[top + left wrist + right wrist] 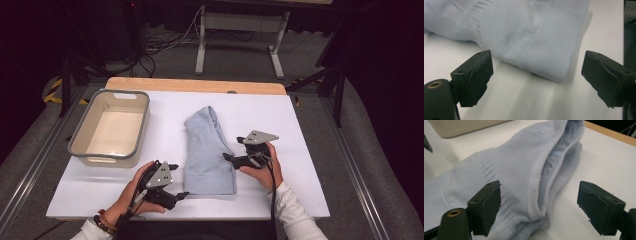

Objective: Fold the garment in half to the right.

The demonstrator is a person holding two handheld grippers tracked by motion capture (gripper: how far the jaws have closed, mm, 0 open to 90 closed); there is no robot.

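A folded pale blue knit garment (207, 152) lies at the centre of the white-topped table (310, 150). To its left stands a beige plastic tub with a grey rim (111, 128). The left gripper (172, 187) sits just off the garment's near left corner; the right gripper (232, 150) meets its right edge, jaws astride the fold.

A: Item: light blue garment (529, 32). Status in the left gripper view?

B: Cut off at the top and left edges; the near hem is soft with blur.

A: The beige bin (466, 126)?

B: Right gripper view, cropped by the top edge, one wall visible.

A: The person's forearms (295, 215)?

B: High view, cut by the bottom edge.
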